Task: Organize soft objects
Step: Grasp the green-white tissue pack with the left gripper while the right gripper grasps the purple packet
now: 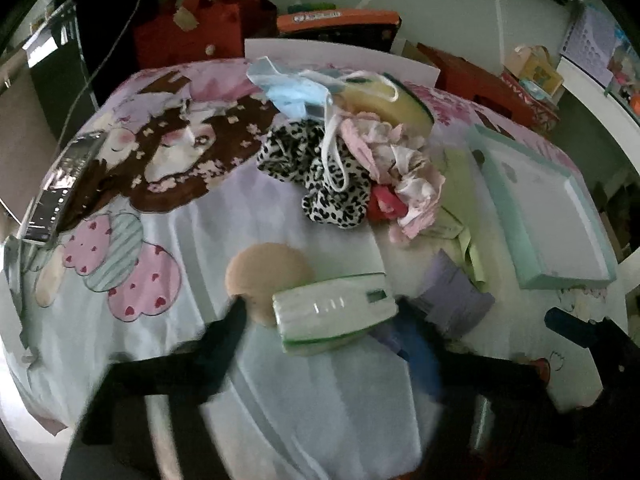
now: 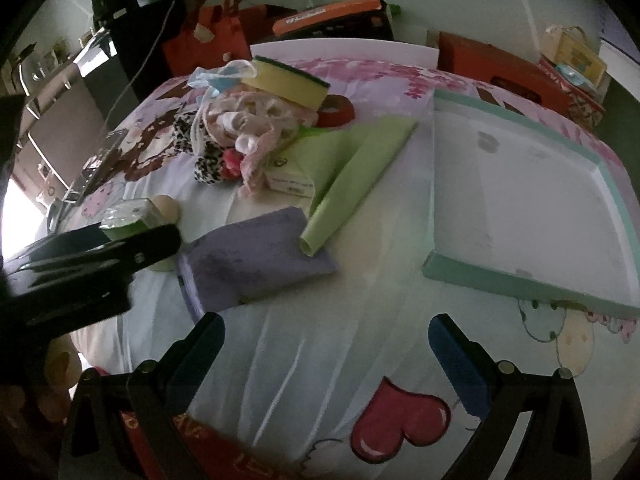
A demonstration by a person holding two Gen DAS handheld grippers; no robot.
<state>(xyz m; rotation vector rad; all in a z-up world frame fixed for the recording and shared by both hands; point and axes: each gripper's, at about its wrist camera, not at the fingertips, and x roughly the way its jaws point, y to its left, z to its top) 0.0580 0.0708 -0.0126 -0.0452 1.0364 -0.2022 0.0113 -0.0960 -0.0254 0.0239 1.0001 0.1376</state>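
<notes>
A green-and-white tissue pack point(image 1: 336, 312) lies between the fingers of my left gripper point(image 1: 322, 308), partly over a round beige puff point(image 1: 264, 276). The right finger is at the pack's end; a gap shows at the left finger, so the jaws stand open. Behind them lies a heap: leopard-print cloth point(image 1: 320, 176), pink frilly cloth point(image 1: 400, 160), blue face mask point(image 1: 288, 92), yellow sponge point(image 1: 384, 100). A purple cloth point(image 2: 256, 256) and a rolled green sheet point(image 2: 352, 172) lie mid-bed. My right gripper point(image 2: 326, 344) hangs open over bare bedsheet, holding nothing.
A white tray with a mint rim point(image 2: 520, 284) lies at the right on the cartoon-print bedsheet point(image 2: 320, 380). A dark flat device point(image 1: 60, 188) sits at the bed's left edge. A red bag point(image 1: 192, 28), an orange box point(image 1: 340, 20) and red boxes point(image 2: 500, 64) line the far side.
</notes>
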